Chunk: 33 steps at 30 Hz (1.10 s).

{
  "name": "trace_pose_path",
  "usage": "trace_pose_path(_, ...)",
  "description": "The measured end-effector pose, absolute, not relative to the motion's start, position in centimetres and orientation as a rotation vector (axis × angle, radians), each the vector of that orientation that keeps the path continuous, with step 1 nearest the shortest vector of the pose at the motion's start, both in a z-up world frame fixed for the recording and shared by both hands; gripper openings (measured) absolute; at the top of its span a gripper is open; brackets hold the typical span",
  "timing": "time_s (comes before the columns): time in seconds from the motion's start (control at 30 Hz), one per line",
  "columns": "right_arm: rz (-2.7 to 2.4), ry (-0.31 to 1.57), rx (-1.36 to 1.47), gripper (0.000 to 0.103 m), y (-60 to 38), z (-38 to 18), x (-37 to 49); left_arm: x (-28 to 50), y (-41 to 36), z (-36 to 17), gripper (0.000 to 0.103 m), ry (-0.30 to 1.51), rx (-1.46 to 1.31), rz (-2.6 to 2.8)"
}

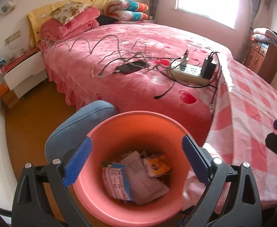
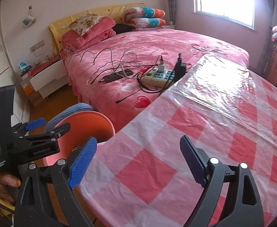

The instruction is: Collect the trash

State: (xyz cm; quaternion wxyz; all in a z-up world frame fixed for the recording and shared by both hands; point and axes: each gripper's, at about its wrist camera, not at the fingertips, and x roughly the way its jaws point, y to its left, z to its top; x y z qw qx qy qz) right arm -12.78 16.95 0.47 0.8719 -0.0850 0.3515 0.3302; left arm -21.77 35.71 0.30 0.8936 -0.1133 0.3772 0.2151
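Left tongs [image 1: 136,162], wide, show me paper trash [image 1: 134,177] inside the bin [image 1: 108,124]; right tongs [image 2: 138,162], wide, show only tabletop [image 2: 195,132].

Pink bin [image 1: 108,198] upright beside table edge; crumpled papers, wrappers [image 1: 134,177] at bottom.

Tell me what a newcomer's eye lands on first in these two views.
First, the round salmon-pink plastic bin, right below the open left gripper, with crumpled paper packaging at its bottom. Next, the pink heart-patterned bed behind, carrying a white power strip, a dark phone and tangled cables. The open right gripper hovers over a pink checked tablecloth.
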Motion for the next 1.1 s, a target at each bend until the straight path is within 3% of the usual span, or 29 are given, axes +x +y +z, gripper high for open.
trace_pose_path(1.1,0.461,0.607,-0.058,0.089,4.6,2.2,-12.1,-17.4,23.6,5.0,0.097,0.696,-0.102,0.242)
